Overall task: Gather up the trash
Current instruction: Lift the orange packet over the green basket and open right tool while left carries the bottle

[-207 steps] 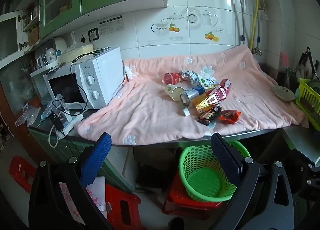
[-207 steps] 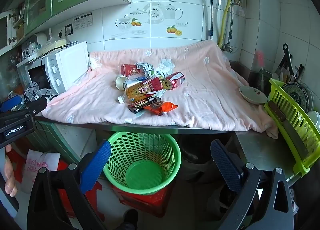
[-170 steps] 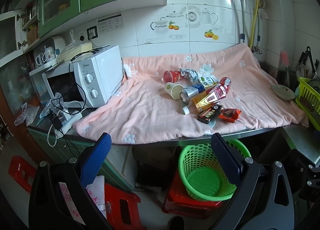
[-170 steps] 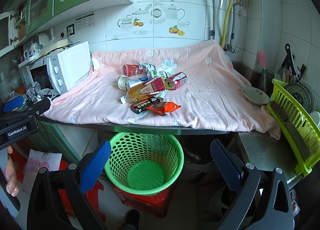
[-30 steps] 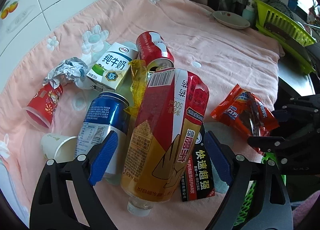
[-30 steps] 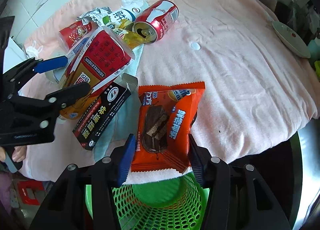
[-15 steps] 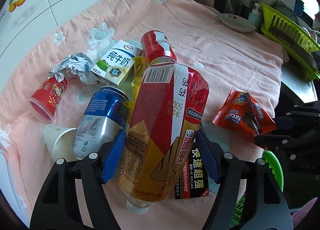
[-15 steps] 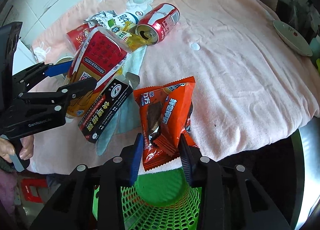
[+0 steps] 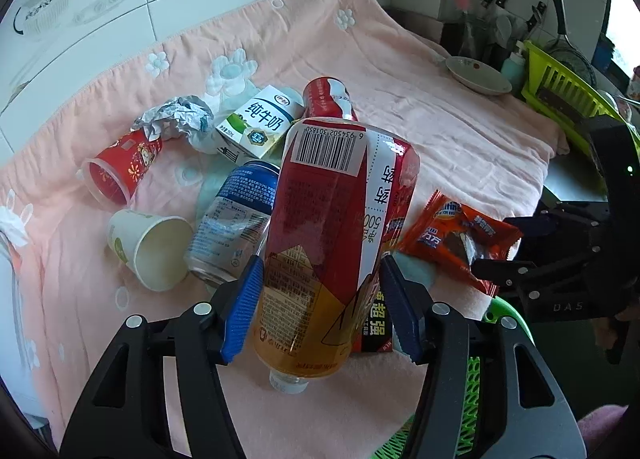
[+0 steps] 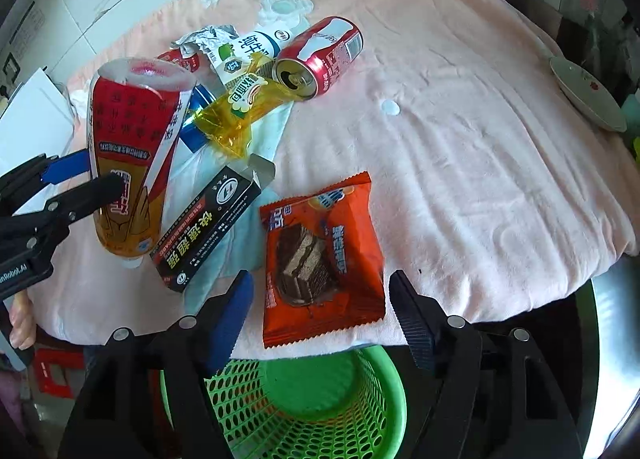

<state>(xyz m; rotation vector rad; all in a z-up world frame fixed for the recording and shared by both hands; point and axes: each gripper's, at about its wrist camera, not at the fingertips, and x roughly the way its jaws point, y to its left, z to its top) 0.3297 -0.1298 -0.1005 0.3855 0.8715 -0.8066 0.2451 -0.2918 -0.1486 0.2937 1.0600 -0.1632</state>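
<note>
Kitchen desk under a pink cloth (image 10: pixel 460 107), trash piled on it, green basket (image 10: pixel 320 411) below the front edge.
Left gripper (image 9: pixel 322 303): fingers just closed in, clamped on the red-and-gold bottle (image 9: pixel 336 235), cap end toward camera, raised off the cloth. Right gripper (image 10: pixel 320 311): fingers just opened, apart, orange snack wrapper (image 10: pixel 320 255) lies flat between them, not gripped. Black box (image 10: pixel 208 219) sits beside the wrapper; red can (image 10: pixel 320 55), milk carton (image 9: pixel 260 123), blue can (image 9: pixel 236 215), cups further back.

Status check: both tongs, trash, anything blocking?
Left tongs just closed on the tea bottle. Right tongs just opened, orange snack packet lying loose between. Green basket below, path unobstructed.
</note>
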